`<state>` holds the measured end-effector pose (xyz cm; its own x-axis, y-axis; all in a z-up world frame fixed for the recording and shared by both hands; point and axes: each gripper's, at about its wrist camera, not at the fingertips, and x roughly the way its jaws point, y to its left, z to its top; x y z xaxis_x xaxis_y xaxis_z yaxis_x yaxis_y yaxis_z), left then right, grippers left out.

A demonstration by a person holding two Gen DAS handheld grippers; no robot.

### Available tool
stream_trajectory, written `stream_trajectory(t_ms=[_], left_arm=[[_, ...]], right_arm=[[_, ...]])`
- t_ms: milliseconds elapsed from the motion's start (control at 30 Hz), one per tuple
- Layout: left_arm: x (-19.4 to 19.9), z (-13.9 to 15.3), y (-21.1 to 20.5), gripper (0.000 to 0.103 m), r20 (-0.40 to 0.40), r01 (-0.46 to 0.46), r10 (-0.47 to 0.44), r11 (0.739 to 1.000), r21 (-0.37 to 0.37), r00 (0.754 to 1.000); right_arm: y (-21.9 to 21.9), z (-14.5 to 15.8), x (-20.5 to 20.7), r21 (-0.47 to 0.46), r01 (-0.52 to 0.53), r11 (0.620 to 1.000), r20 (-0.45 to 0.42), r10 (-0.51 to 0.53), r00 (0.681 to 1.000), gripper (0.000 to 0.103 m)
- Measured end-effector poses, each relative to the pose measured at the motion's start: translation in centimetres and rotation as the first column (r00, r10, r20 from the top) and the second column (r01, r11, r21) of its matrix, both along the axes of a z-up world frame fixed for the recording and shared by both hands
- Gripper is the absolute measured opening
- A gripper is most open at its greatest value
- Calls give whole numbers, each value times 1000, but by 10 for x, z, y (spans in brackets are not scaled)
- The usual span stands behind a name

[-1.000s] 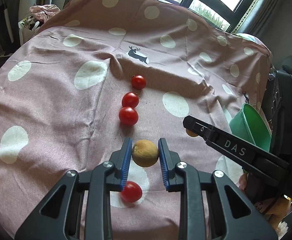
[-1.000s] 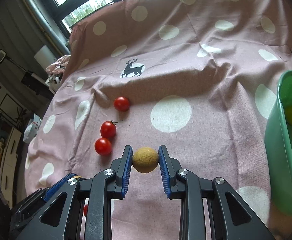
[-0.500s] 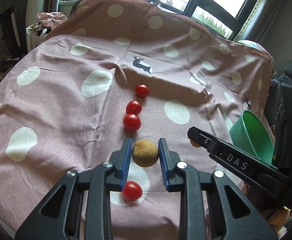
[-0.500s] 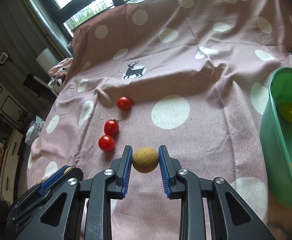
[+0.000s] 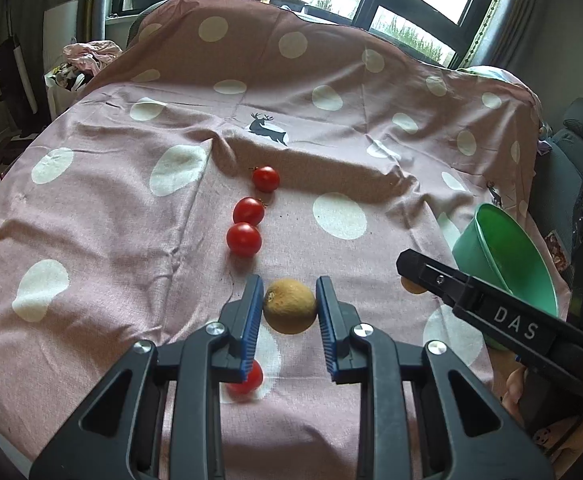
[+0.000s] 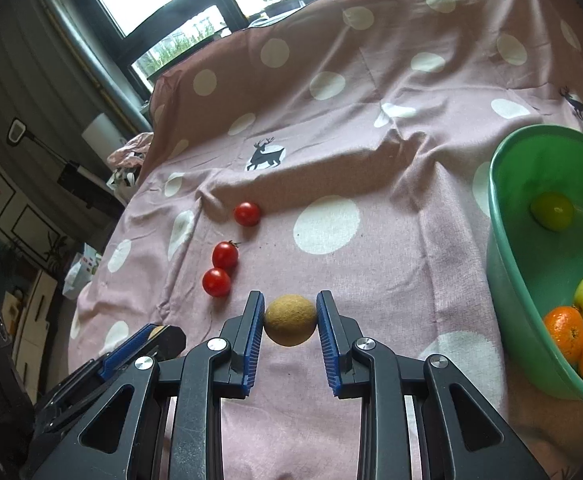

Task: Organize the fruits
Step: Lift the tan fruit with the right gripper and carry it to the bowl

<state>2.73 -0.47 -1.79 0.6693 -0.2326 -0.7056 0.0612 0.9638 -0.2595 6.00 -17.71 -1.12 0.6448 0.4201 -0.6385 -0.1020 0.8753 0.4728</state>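
— What does the left one hold?
— The left gripper (image 5: 290,311) pinches a brown round fruit (image 5: 290,306) between its blue pads. Just beyond its tips three red tomatoes (image 5: 244,239) lie in a row on the dotted cloth (image 5: 111,208); a fourth tomato (image 5: 247,380) lies under its left finger.
— And the right?
— The right gripper (image 6: 290,320) also clamps a brown fruit (image 6: 290,319). To its right stands the green bowl (image 6: 503,264) — oranges (image 6: 565,332) and greenish fruits (image 6: 552,211) inside.

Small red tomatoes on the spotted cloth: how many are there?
4. Three small red tomatoes line up mid-cloth; a fourth lies partly hidden under the left jaws. Others may be hidden.
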Motion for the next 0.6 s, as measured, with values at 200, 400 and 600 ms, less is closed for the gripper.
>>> stream_trajectory(t_ms=[200, 400, 600], left_arm=[[-1, 0, -5, 27, 3, 3, -3, 1000, 6, 1000], [-5, 7, -11, 27, 34, 14, -14, 1000, 11, 999], [-6, 13, -14, 27, 41, 28, -26, 999, -39, 999]], right_arm=[[-5, 2, 1, 11, -2, 1000, -2, 2, 1000, 29], [-9, 7, -2, 4, 19, 1000, 15, -19, 1000, 29], [-17, 13, -5, 5, 36, 999, 37, -36, 999, 29]])
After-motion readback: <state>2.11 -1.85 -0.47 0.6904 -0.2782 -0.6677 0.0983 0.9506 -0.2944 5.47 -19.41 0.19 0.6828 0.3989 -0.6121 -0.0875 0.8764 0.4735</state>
